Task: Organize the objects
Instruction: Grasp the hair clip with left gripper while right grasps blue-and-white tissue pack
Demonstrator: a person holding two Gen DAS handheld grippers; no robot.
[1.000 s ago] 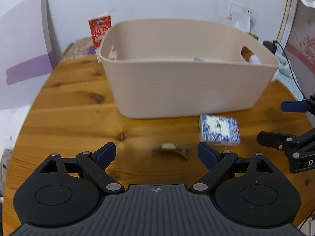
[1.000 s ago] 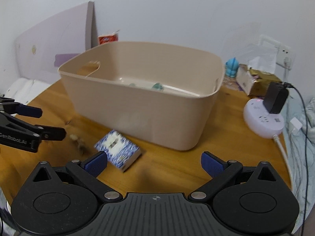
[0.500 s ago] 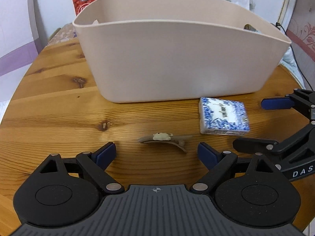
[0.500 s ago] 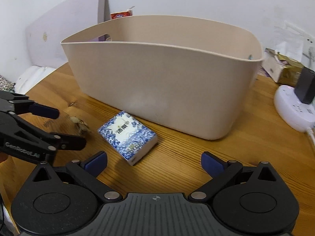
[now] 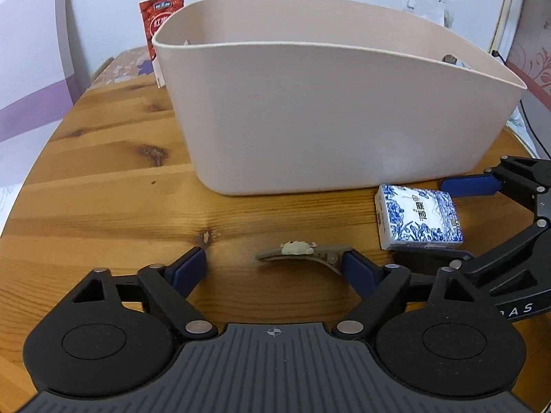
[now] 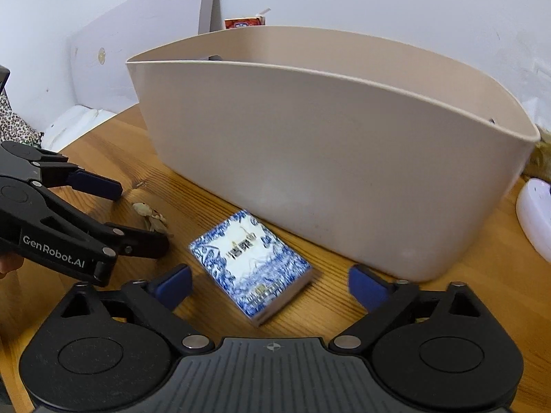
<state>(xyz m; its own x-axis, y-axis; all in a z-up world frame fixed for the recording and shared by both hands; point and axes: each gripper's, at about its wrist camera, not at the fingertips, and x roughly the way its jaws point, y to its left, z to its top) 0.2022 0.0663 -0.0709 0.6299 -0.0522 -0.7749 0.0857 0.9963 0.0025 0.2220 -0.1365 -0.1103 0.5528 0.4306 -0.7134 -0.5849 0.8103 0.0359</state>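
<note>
A brown hair clip point(image 5: 303, 253) with a small cream figure lies on the wooden table, just ahead of my open left gripper point(image 5: 275, 272), between its fingers. It also shows in the right wrist view point(image 6: 151, 216). A blue-and-white patterned box point(image 5: 418, 218) lies flat to its right, close to the beige plastic bin point(image 5: 327, 117). My right gripper point(image 6: 270, 284) is open, low over the table, with the box point(image 6: 251, 265) between its fingers. The bin point(image 6: 327, 158) stands right behind both objects.
A red carton point(image 5: 160, 24) stands behind the bin's left end. A white-and-purple panel point(image 5: 31, 69) leans against the wall at left. A white power strip point(image 6: 535, 216) lies at the right. The wooden table point(image 5: 103, 189) has bare room at left.
Both grippers have come lower and closer to the table. The left one now has the hair clip between its fingers, the right one has the patterned box between its fingers.
</note>
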